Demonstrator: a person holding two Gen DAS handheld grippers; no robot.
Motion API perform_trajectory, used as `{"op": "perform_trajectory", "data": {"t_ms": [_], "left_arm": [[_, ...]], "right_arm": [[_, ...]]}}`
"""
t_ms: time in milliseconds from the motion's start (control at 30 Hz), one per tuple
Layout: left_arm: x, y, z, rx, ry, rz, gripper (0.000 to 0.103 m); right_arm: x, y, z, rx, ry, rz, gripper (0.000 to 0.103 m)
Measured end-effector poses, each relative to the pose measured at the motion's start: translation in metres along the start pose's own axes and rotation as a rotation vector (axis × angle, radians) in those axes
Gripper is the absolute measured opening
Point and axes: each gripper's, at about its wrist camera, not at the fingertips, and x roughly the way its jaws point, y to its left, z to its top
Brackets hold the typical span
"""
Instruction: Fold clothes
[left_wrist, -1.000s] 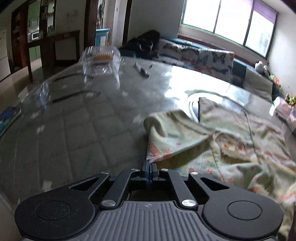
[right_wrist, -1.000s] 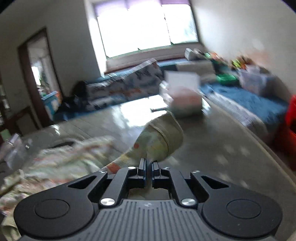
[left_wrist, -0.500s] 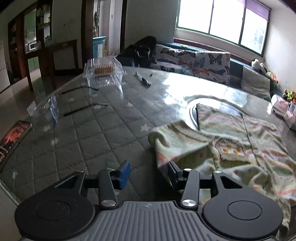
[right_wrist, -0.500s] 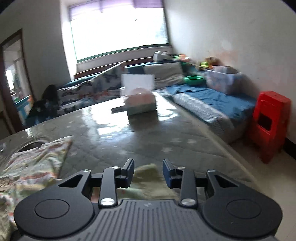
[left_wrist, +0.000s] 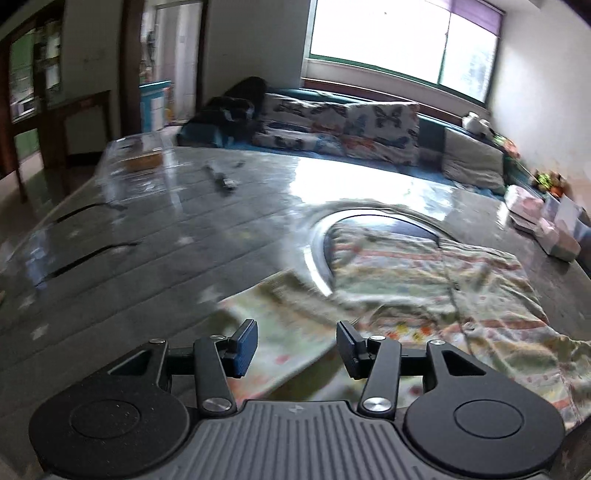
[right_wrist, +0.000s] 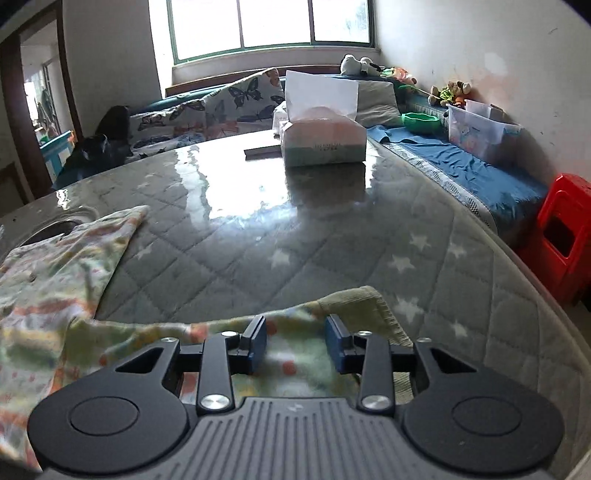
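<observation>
A pale green patterned baby garment (left_wrist: 424, 280) lies spread on the glass-topped quilted table (left_wrist: 147, 240). Its left sleeve (left_wrist: 280, 321) lies flat just ahead of my left gripper (left_wrist: 295, 345), which is open and empty above it. In the right wrist view the garment body (right_wrist: 55, 273) lies at the left and the right sleeve with its ribbed cuff (right_wrist: 354, 306) lies under my right gripper (right_wrist: 295, 341), which is open and holds nothing.
A tissue box (right_wrist: 323, 142) and a dark flat item (right_wrist: 262, 151) stand at the table's far side. A clear plastic box (left_wrist: 142, 158) and a pen-like object (left_wrist: 221, 179) lie far left. A sofa (left_wrist: 340, 129) runs behind; a red stool (right_wrist: 561, 236) stands at the right.
Both grippers were shut on the sleeves a second ago. They opened, let the sleeves drop flat on the table, and have since drawn back a little.
</observation>
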Motion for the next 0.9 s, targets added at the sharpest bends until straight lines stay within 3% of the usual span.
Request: {"op": "perform_trajectory", "data": {"t_ms": [167,400,667,767,867,900], "left_arm": [[0.047,-0.024,0.027,0.048,0.022,-0.033,0.051],[0.108,-0.047,0.061,0.09,0.046,-0.042,0.051],[0.151,-0.06,0.072,0.157,0.079,-0.036,0.05],[0.163,-0.059,0.074,0.155,0.099,-0.036,0.049],[0.173,-0.056,0.074,0.159,0.117,-0.042,0.038],[0.175,-0.057,0.074,0.166,0.118,-0.043,0.03]], "right_arm": [[0.013,0.031,0.028,-0.068,-0.015,0.079,0.035],[0.048,0.08,0.053,-0.124,0.034,0.181,0.034],[0.087,0.136,0.081,-0.188,0.091,0.296,0.034],[0.097,0.141,0.083,-0.19,0.111,0.303,0.034],[0.104,0.144,0.083,-0.184,0.125,0.307,0.034],[0.106,0.145,0.083,-0.185,0.126,0.309,0.034]]}}
